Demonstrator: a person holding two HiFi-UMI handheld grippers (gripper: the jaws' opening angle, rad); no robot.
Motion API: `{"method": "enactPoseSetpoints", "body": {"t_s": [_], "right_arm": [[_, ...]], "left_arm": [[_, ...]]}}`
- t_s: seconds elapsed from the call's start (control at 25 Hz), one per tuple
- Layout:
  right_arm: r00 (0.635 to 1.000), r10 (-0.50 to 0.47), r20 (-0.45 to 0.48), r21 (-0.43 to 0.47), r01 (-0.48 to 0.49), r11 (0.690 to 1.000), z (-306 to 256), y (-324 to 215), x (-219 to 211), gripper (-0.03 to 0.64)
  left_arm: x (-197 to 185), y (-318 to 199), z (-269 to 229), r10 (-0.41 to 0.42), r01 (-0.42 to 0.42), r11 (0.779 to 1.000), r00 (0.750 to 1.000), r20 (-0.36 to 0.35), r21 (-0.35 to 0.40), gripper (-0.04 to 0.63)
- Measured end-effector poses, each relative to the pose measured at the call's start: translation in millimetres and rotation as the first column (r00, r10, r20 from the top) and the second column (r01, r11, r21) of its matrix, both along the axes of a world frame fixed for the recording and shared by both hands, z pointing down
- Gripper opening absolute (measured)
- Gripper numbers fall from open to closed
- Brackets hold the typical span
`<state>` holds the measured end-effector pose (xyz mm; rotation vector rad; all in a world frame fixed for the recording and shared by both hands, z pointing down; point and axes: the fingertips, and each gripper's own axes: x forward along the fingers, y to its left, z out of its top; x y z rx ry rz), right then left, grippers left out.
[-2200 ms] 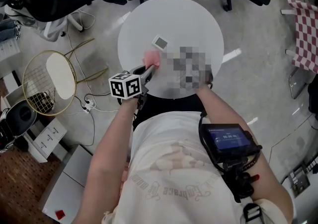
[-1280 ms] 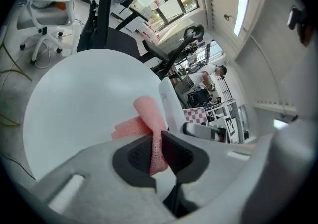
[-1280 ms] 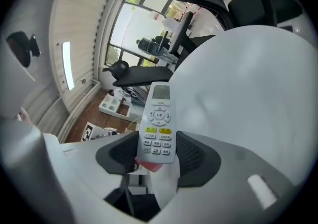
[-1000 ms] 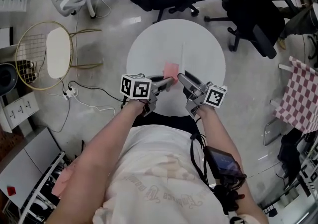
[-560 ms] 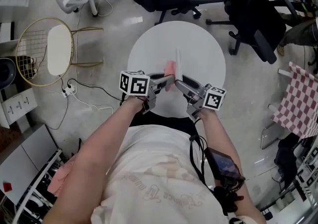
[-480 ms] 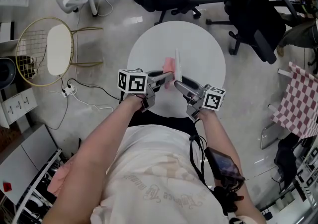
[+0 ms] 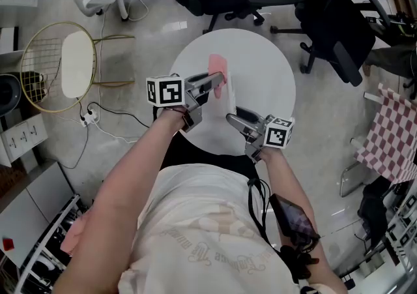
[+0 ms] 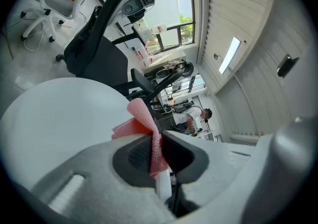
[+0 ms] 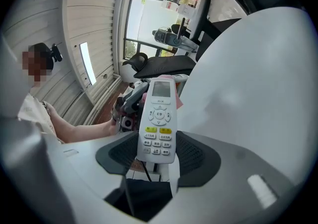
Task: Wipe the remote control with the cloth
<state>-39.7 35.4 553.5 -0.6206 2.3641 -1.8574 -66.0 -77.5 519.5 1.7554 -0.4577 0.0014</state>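
Note:
In the head view my right gripper (image 7: 232,117) is shut on the lower end of a white remote control (image 7: 229,87), which shows edge-on above the round white table (image 7: 260,64). The right gripper view shows the remote's (image 9: 159,123) screen and buttons facing the camera, gripped by its sides between the jaws of that gripper (image 9: 158,156). My left gripper (image 7: 219,81) is shut on a pink cloth (image 7: 216,66) and holds it against the remote's left side near its top. The left gripper view shows the cloth (image 8: 149,131) pinched between that gripper's (image 8: 158,152) pads. Behind the remote, a pink edge of cloth (image 9: 178,102) shows.
Black office chairs (image 7: 306,6) stand beyond the table. A gold wire stool (image 7: 62,68) and floor cables (image 7: 107,126) lie to the left. A red checkered cloth (image 7: 388,133) hangs at the right. A person (image 9: 39,113) sits at the left in the right gripper view.
My left gripper has moved away from me and a little left, carrying the pink cloth up along the remote toward its top. The right gripper has shifted only slightly with the remote.

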Motion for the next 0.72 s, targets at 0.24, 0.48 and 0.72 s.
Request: {"method": "enactPoseSetpoints", "body": {"t_s": [0.24,0.48,0.72], "right_arm": [[1.000,-0.014,-0.019,-0.002,0.014,1.000,4.2,3.7,0.0,0.244],[1.000,0.024,-0.001,0.017,-0.024,1.000,-2.2,-7.4,2.9,0.244],[0.997,0.076,0.013,0.012,-0.076,0.997,-7.0,-18.6,7.1,0.244]], "left_arm": [[2.9,-1.7,-0.7,0.014,-0.014,1.000,1.000,-0.009,0.000,0.035],[13.5,31.2,10.5,0.142,-0.141,0.990,0.989,0.032,-0.030,0.035],[20.6,62.7,17.8,0.203,-0.201,0.974,0.979,0.008,-0.102,0.035]]}}
